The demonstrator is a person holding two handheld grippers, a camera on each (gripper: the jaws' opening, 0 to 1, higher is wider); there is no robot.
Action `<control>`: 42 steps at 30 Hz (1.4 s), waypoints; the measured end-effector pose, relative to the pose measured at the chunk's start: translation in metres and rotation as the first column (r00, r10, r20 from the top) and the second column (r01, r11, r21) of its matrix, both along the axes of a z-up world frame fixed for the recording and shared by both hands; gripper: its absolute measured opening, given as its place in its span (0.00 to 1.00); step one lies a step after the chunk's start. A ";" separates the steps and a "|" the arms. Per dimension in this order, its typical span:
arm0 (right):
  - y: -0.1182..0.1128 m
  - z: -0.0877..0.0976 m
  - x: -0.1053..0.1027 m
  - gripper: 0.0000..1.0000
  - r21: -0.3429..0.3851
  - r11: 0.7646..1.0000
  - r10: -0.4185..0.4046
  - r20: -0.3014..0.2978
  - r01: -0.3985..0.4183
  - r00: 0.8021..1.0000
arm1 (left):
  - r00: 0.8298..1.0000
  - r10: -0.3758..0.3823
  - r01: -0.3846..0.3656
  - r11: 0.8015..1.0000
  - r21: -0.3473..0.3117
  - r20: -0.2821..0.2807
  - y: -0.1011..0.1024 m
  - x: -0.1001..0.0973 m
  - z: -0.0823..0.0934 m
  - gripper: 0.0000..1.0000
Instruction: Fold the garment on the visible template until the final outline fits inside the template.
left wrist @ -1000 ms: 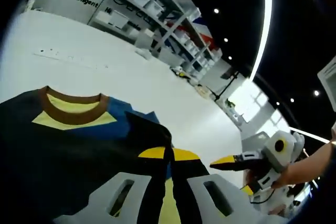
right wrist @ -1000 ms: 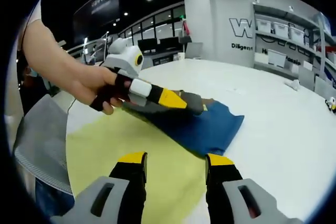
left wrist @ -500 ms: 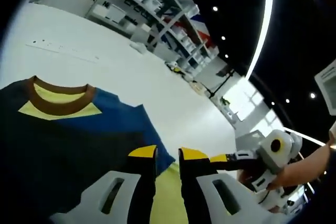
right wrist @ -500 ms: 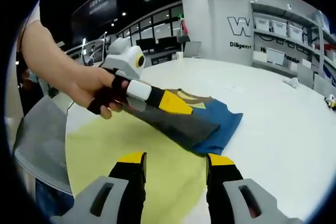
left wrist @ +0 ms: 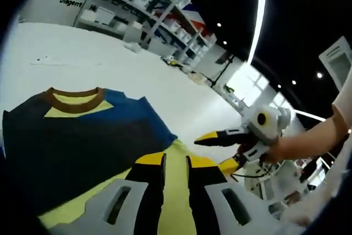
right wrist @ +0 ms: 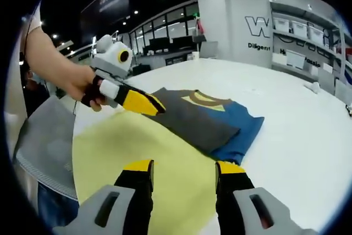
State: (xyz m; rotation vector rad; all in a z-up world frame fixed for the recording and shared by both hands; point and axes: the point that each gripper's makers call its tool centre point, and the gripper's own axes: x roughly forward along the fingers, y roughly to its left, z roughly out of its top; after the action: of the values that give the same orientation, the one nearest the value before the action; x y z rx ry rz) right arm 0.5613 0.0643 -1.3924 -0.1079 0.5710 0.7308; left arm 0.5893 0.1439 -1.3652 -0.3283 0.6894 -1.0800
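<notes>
The folded garment (left wrist: 82,136) is dark grey and blue with a brown collar. It lies flat, partly on the yellow template (left wrist: 82,210) and partly on the white table. In the right gripper view the garment (right wrist: 203,116) covers the far right part of the template (right wrist: 137,147). My left gripper (left wrist: 176,162) has its jaws close together over bare template, holding nothing. It appears in the right gripper view as the left gripper (right wrist: 144,103), shut, at the garment's left edge. My right gripper (right wrist: 184,170) is open above the template's near part, and its spread fingers mark the right gripper (left wrist: 220,149) beyond the garment.
The white table (right wrist: 297,136) stretches wide behind and right of the garment. Shelves with bins (right wrist: 297,37) line the back wall. A small white object (right wrist: 311,87) lies far right. A person's hand (right wrist: 77,81) holds the left gripper, and grey clothing (right wrist: 44,147) hangs at the left.
The left gripper let go of the fold it was carrying and drew back to the garment's edge. The garment now lies flat. The right gripper stayed open in place.
</notes>
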 end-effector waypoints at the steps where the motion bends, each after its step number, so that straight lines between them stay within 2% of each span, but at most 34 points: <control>1: 0.000 0.000 -0.001 0.40 -0.001 1.000 0.006 0.001 -0.006 1.000 | 1.000 -0.008 0.008 1.000 0.012 0.011 0.006 -0.004 0.000 0.12; 7: 0.007 -0.005 -0.017 0.40 -0.023 0.996 0.085 -0.015 -0.086 0.996 | 0.998 -0.049 0.044 0.995 0.090 0.048 0.050 -0.036 -0.005 0.15; 10: 0.011 -0.008 -0.031 0.39 -0.054 0.986 0.157 -0.022 -0.158 0.987 | 0.995 -0.084 0.075 0.987 0.141 0.060 0.070 -0.052 -0.011 0.15; 11: 0.013 -0.008 -0.035 0.39 -0.057 0.982 0.178 -0.025 -0.179 0.984 | 0.992 -0.109 0.095 0.979 0.181 0.070 0.082 -0.060 -0.016 0.16; 14: 0.015 -0.009 -0.047 0.39 -0.073 0.972 0.222 -0.034 -0.224 0.974 | 0.989 -0.129 0.110 0.970 0.216 0.078 0.103 -0.076 -0.020 0.16; 19: 0.017 -0.016 -0.073 0.37 -0.092 0.949 0.297 -0.060 -0.301 0.953 | 0.967 -0.235 0.189 0.921 0.341 0.101 0.135 -0.105 -0.035 0.14; 23: 0.015 -0.022 -0.095 0.36 -0.104 0.934 0.334 -0.082 -0.342 0.939 | 0.951 -0.291 0.234 0.897 0.374 0.103 0.143 -0.126 -0.039 0.14; 26: 0.012 -0.027 -0.112 0.35 -0.124 0.917 0.368 -0.098 -0.378 0.925 | 0.935 -0.338 0.270 0.872 0.409 0.105 0.149 -0.138 -0.043 0.14; 30: 0.008 -0.031 -0.128 0.34 -0.140 0.900 0.399 -0.113 -0.413 0.910 | 0.901 -0.421 0.330 0.818 0.471 0.102 0.157 -0.155 -0.049 0.14; 34: 0.001 -0.037 -0.147 0.32 -0.168 0.874 0.437 -0.137 -0.456 0.889 | 0.899 -0.429 0.340 0.812 0.475 0.090 0.163 -0.164 -0.051 0.18; 37: -0.005 -0.041 -0.158 0.30 -0.181 0.862 0.452 -0.148 -0.473 0.880 | 0.872 -0.482 0.374 0.771 0.516 0.087 0.170 -0.172 -0.055 0.19; 41: -0.013 -0.045 -0.170 0.28 -0.201 0.849 0.465 -0.159 -0.489 0.871 | 0.856 -0.510 0.390 0.743 0.543 0.084 0.178 -0.181 -0.057 0.19; 42: -0.015 -0.046 -0.172 0.27 -0.204 0.846 0.468 -0.160 -0.493 0.869 | 0.846 -0.527 0.398 0.729 0.557 0.084 0.181 -0.184 -0.057 0.19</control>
State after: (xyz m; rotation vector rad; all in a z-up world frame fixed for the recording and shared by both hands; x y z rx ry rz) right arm 0.3889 0.0494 -1.4383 -0.4538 0.7426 1.1624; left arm 0.4056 0.3244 -1.4224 0.4768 0.8407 -1.3289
